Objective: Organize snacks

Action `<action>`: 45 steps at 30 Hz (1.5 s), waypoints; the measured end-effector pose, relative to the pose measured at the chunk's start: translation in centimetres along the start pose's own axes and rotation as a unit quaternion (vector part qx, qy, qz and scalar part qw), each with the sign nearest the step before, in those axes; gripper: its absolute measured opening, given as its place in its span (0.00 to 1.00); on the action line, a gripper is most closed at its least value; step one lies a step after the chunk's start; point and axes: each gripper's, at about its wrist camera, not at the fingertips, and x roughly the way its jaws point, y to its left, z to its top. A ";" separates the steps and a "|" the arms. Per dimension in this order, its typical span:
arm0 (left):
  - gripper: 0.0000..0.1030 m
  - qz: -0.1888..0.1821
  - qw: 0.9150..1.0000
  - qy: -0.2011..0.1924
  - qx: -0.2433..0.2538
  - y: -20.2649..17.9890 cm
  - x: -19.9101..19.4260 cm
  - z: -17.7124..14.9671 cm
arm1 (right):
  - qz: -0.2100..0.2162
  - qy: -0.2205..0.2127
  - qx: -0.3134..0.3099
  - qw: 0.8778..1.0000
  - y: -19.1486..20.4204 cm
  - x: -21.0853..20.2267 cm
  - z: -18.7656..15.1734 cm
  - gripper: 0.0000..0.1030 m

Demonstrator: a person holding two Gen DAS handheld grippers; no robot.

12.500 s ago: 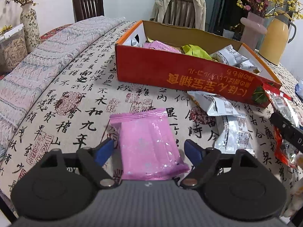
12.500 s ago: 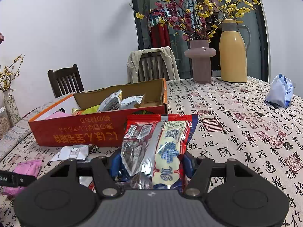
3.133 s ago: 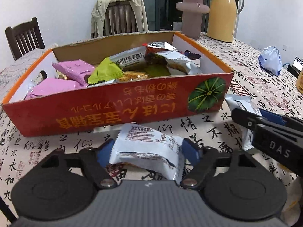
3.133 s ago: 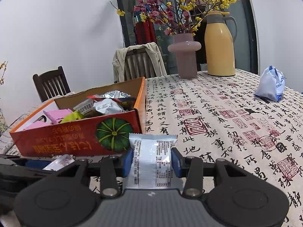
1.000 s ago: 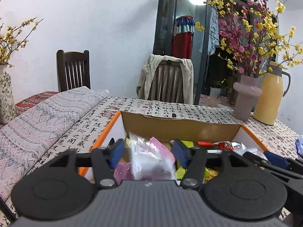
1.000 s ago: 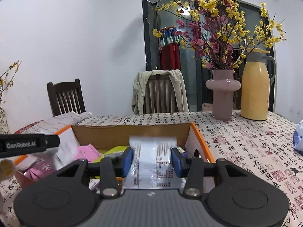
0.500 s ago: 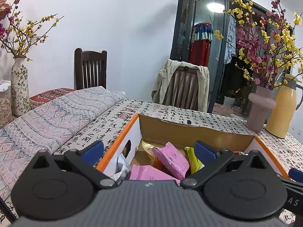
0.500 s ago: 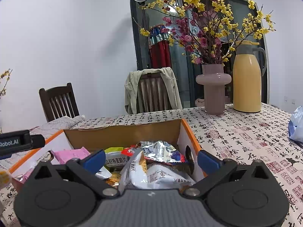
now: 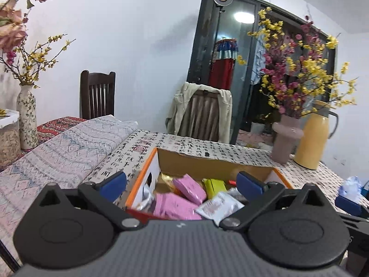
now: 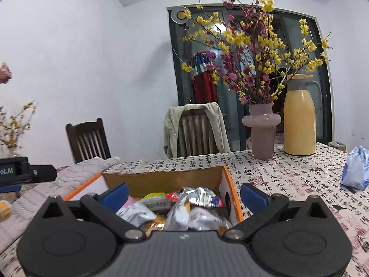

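I am holding the left gripper (image 9: 181,182) spread wide and gripping nothing, above the near left end of the box (image 9: 216,161). I am keeping the right gripper (image 10: 183,195) spread and bare too, over the right end. The snacks (image 10: 196,207) are lying heaped inside the box on the table (image 10: 288,175).

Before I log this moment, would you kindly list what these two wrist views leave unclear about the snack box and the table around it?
- Left wrist view: the box's near wall and front snacks are hidden by the left gripper body.
- Right wrist view: the right gripper body likewise covers the table directly below, so leftover packets cannot be ruled out.
- Both views: print on the white packet is blurred.
- Right wrist view: the blue bag is cut by the edge.
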 end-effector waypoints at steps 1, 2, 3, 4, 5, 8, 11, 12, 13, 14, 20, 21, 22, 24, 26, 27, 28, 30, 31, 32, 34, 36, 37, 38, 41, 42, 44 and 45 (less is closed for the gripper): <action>1.00 -0.004 1.000 0.000 0.001 0.1 -0.8 -0.3 | 0.003 0.001 -0.001 1.000 0.0 -0.9 -0.2 1.00; 1.00 -0.007 1.000 0.000 0.003 0.2 -1.6 -0.6 | 0.005 0.003 -0.002 1.000 0.1 -1.7 -0.4 1.00; 1.00 -0.010 1.000 0.001 0.006 0.4 -2.5 -1.0 | 0.007 0.005 -0.004 1.000 0.1 -2.6 -0.6 1.00; 1.00 -0.010 1.000 0.003 0.008 0.5 -3.2 -1.4 | 0.008 0.007 -0.006 1.000 0.1 -3.5 -0.8 1.00; 1.00 -0.011 1.000 0.005 0.009 0.7 -3.9 -1.8 | 0.010 0.009 -0.007 1.000 0.2 -4.3 -1.1 1.00; 1.00 -0.011 1.000 0.017 0.013 1.2 -5.6 -3.2 | 0.015 0.019 -0.010 1.000 0.2 -6.7 -2.0 1.00; 1.00 -0.012 0.999 0.032 0.022 1.6 -7.1 -4.6 | 0.016 0.035 -0.015 0.999 0.3 -8.4 -2.9 1.00; 1.00 -0.011 0.999 0.037 0.025 1.7 -7.5 -5.1 | 0.016 0.040 -0.015 0.999 0.3 -9.0 -3.3 1.00; 1.00 -0.011 0.999 0.041 0.028 1.9 -7.9 -5.6 | 0.018 0.046 -0.015 0.999 0.3 -9.5 -3.6 1.00; 1.00 -0.012 0.998 0.047 0.030 2.0 -8.3 -6.2 | 0.019 0.051 -0.015 0.998 0.4 -10.0 -3.9 1.00; 1.00 -0.006 0.996 0.088 0.034 3.4 -9.4 -9.1 | 0.023 0.087 -0.020 0.996 0.4 -11.8 -6.2 1.00; 1.00 -0.004 0.995 0.095 0.033 3.6 -9.5 -9.6 | 0.024 0.093 -0.020 0.995 0.4 -12.0 -6.7 1.00; 1.00 -0.002 0.994 0.100 0.033 3.7 -9.6 -10.0 | 0.024 0.100 -0.020 0.995 0.4 -12.1 -7.1 1.00; 1.00 0.000 0.994 0.108 0.034 3.9 -9.9 -10.7 | 0.023 0.113 -0.022 0.993 0.5 -12.3 -7.9 1.00; 1.00 0.000 0.993 0.111 0.034 3.9 -10.2 -11.0 | 0.022 0.123 -0.022 0.992 0.6 -12.5 -8.5 1.00; 1.00 -0.001 0.993 0.111 0.035 3.8 -10.3 -11.1 | 0.023 0.126 -0.021 0.992 0.6 -12.7 -8.7 1.00; 1.00 -0.002 0.993 0.111 0.036 3.8 -10.5 -11.1 | 0.023 0.128 -0.021 0.991 0.7 -12.8 -8.8 1.00; 1.00 -0.005 0.993 0.109 0.038 3.7 -10.7 -11.1 | 0.023 0.128 -0.020 0.991 0.6 -12.9 -8.8 1.00; 1.00 -0.006 0.993 0.107 0.039 3.6 -10.8 -11.1 | 0.023 0.127 -0.019 0.991 0.6 -13.0 -8.8 1.00; 1.00 -0.007 0.994 0.106 0.039 3.6 -10.8 -11.1 | 0.023 0.126 -0.019 0.992 0.6 -13.2 -8.8 1.00; 1.00 -0.008 0.994 0.106 0.038 3.6 -10.9 -11.2 | 0.023 0.125 -0.019 0.992 0.6 -13.3 -8.7 1.00; 1.00 -0.007 0.994 0.106 0.038 3.6 -11.0 -11.2 | 0.023 0.124 -0.019 0.992 0.6 -13.4 -8.7 1.00; 1.00 -0.007 0.994 0.106 0.038 3.6 -11.0 -11.2 | 0.024 0.124 -0.020 0.992 0.6 -13.4 -8.7 1.00; 1.00 -0.007 0.994 0.107 0.038 3.6 -11.0 -11.2 | 0.024 0.124 -0.020 0.992 0.6 -13.3 -8.6 1.00; 1.00 -0.008 0.994 0.107 0.037 3.6 -11.0 -11.3 | 0.024 0.126 -0.019 0.992 0.7 -13.2 -8.6 1.00; 1.00 -0.008 0.994 0.107 0.037 3.6 -11.0 -11.3 | 0.024 0.126 -0.019 0.992 0.7 -13.2 -8.6 1.00; 1.00 -0.008 0.994 0.107 0.037 3.6 -11.0 -11.3 | 0.024 0.126 -0.019 0.992 0.7 -13.2 -8.6 1.00; 1.00 -0.008 0.994 0.106 0.037 3.6 -11.0 -11.3 | 0.024 0.125 -0.020 0.992 0.7 -13.2 -8.6 1.00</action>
